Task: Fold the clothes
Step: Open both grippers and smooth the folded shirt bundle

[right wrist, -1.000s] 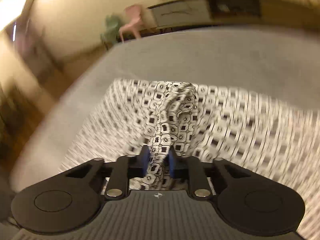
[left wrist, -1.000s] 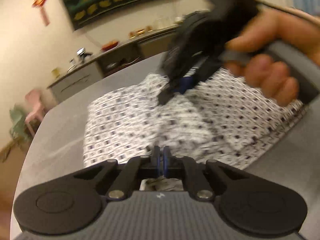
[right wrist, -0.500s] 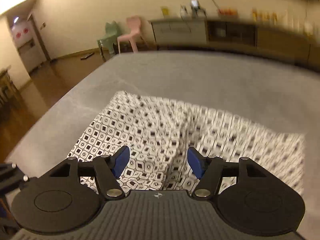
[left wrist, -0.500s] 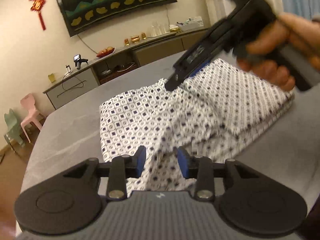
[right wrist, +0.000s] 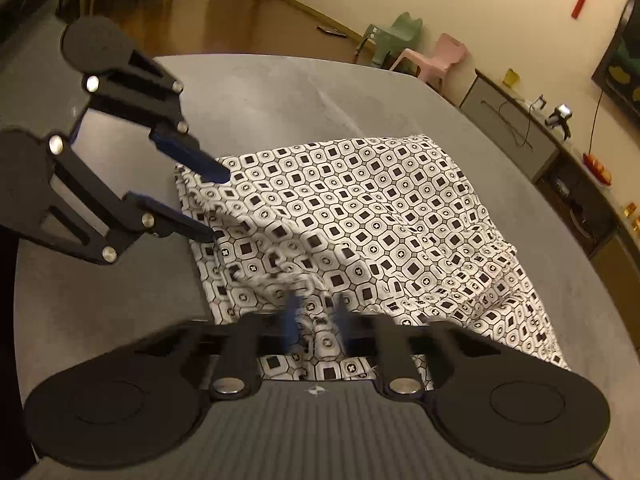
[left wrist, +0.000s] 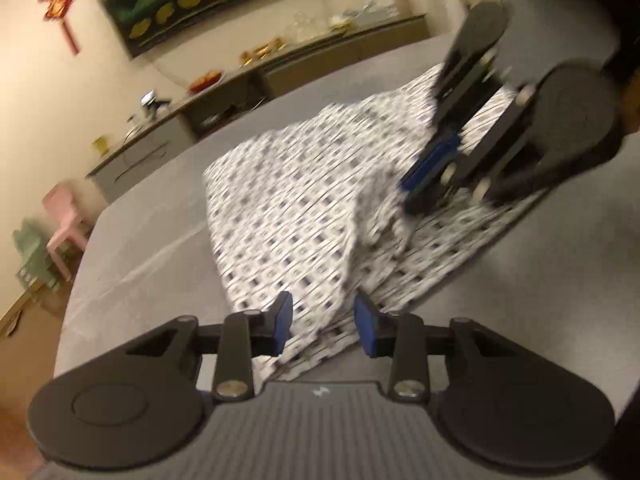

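A white garment (left wrist: 288,208) printed with black squares lies loosely folded on the grey table (left wrist: 152,248). My left gripper (left wrist: 324,322) is open, its blue pads on either side of the garment's near corner without pinching it. In the right wrist view the left gripper (right wrist: 214,206) hangs open over the left edge of the garment (right wrist: 380,208). My right gripper (right wrist: 318,316) is blurred, with its pads drawn close around a raised bunch of cloth. From the left wrist view the right gripper (left wrist: 424,188) presses down into a pucker of fabric.
A low sideboard (right wrist: 520,132) with small items runs along the wall behind the table (right wrist: 280,92). A pink chair (right wrist: 444,54) and a green chair (right wrist: 400,28) stand on the wooden floor beyond. A hand (left wrist: 630,108) holds the right gripper.
Both grippers were shut on cloth a second ago, then opened. The left stays open at the near corner. The right has swung round and narrowed onto a bunch of fabric.
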A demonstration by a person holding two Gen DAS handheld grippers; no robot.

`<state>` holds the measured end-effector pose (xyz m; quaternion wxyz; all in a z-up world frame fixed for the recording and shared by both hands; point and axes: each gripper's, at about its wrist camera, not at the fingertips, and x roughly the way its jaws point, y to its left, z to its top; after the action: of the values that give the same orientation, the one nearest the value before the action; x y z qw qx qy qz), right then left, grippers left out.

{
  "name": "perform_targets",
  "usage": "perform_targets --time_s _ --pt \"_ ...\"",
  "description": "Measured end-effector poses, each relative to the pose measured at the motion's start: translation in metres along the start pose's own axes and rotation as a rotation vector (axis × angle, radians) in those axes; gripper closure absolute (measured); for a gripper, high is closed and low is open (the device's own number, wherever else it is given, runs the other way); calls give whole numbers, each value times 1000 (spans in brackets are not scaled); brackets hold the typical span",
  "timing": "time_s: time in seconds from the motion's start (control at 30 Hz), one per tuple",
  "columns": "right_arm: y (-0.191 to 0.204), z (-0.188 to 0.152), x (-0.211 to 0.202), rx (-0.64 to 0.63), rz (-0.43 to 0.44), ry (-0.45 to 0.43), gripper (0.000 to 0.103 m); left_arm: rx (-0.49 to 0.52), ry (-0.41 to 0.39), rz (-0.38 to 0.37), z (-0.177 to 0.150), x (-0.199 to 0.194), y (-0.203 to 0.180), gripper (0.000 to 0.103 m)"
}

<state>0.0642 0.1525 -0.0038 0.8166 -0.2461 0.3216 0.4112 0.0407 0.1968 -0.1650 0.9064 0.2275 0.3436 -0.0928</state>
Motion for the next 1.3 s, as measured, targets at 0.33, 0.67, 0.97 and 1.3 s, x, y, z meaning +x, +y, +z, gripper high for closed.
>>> perform_targets --time_s 0.33,0.67,0.97,1.3 --pt "-6 -26 4 133 106 34 103 -121 -24 103 8 -11 21 86" --pt "-84 -33 -3 454 -146 -14 56 181 -145 -75 51 -3 -76 72" --pt "-78 -50 -6 290 -280 96 98 112 -93 -111 52 8 -82 100" --pt "-56 -49 -37 445 -117 -30 44 106 -53 -77 54 6 -79 101"
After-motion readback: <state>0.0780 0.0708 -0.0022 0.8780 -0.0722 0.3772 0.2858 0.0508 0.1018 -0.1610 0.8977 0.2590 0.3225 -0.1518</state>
